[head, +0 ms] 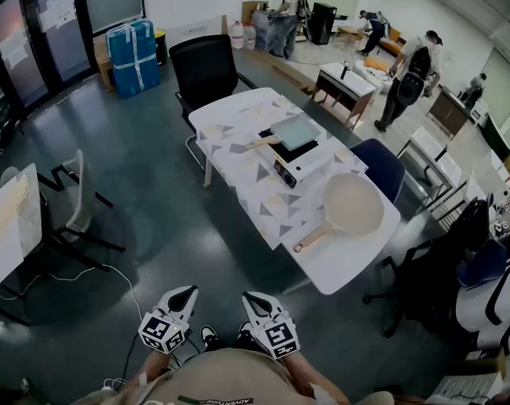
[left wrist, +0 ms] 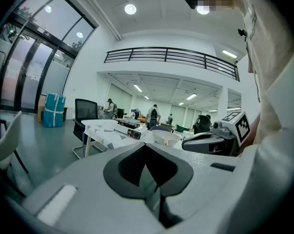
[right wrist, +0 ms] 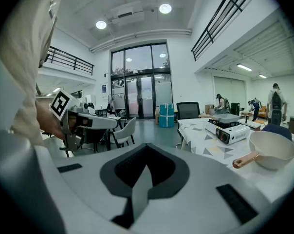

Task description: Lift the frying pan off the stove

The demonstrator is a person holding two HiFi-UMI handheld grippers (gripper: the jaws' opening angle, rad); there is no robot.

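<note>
While the left gripper (head: 184,296) and right gripper (head: 255,302) are being held well short of the table (head: 238,169), both pairs of jaws are being pressed together on nothing. At the table's near end, a round pan (head: 354,202) is being shown with a bare cream inside. Beyond it, the square frying pan (head: 295,131) is being carried on the stove (head: 299,165); its inside cannot be made out.

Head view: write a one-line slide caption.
Left gripper and right gripper, both shut, held short of the table where a square pan sits on the stove.
</note>
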